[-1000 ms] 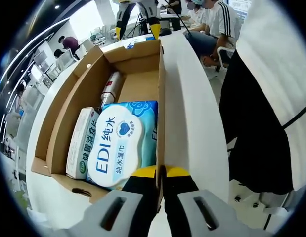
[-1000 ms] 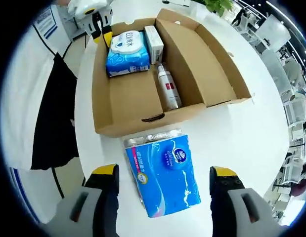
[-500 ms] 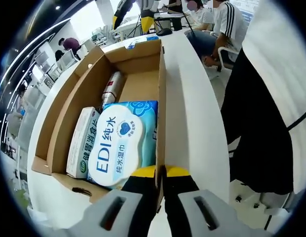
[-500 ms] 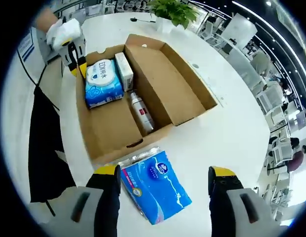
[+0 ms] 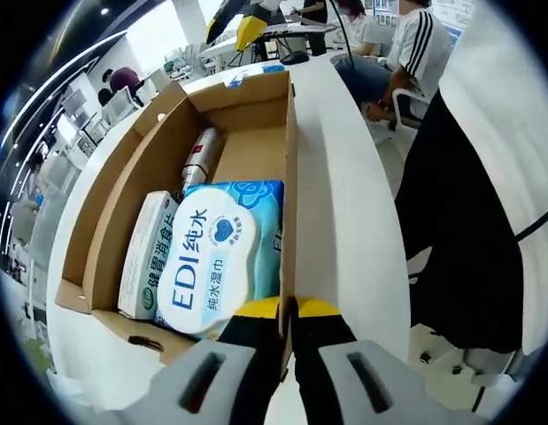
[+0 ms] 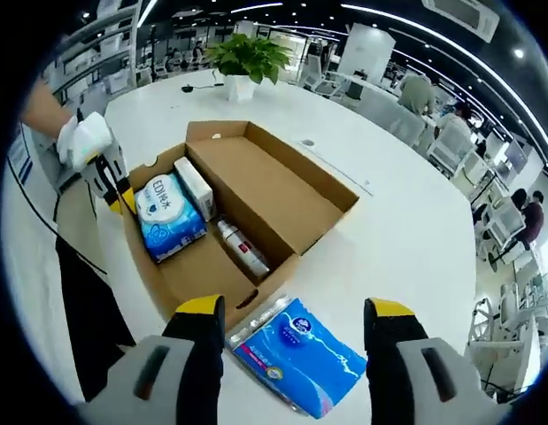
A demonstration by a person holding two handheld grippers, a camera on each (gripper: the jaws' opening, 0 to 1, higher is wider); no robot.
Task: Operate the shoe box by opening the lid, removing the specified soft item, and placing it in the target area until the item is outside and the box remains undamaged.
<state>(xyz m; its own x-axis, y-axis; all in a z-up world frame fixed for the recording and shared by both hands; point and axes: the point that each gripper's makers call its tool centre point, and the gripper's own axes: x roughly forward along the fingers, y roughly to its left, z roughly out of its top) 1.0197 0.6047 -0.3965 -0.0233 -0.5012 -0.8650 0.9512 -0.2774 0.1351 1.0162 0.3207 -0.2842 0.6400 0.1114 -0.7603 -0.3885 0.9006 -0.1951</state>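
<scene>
The right gripper [image 6: 291, 323], jaws wide and empty, had lifted away from the blue tissue pack [image 6: 300, 356] lying outside the shoe box [image 6: 287, 199], so that job looked done, while the left gripper [image 5: 287, 310] kept its jaws pinched on the box wall.

We see our left gripper [image 5: 288, 312] at bottom of left gripper view, jaws pressed together, pinching right wall of shoe box [image 5: 289, 177] between yellow tips. In right gripper view it appears far left, gloved hand [image 6: 81, 140] wrapped around it. Our right gripper [image 6: 294, 320] hangs above table, jaws spread wide, nothing between them.
</scene>
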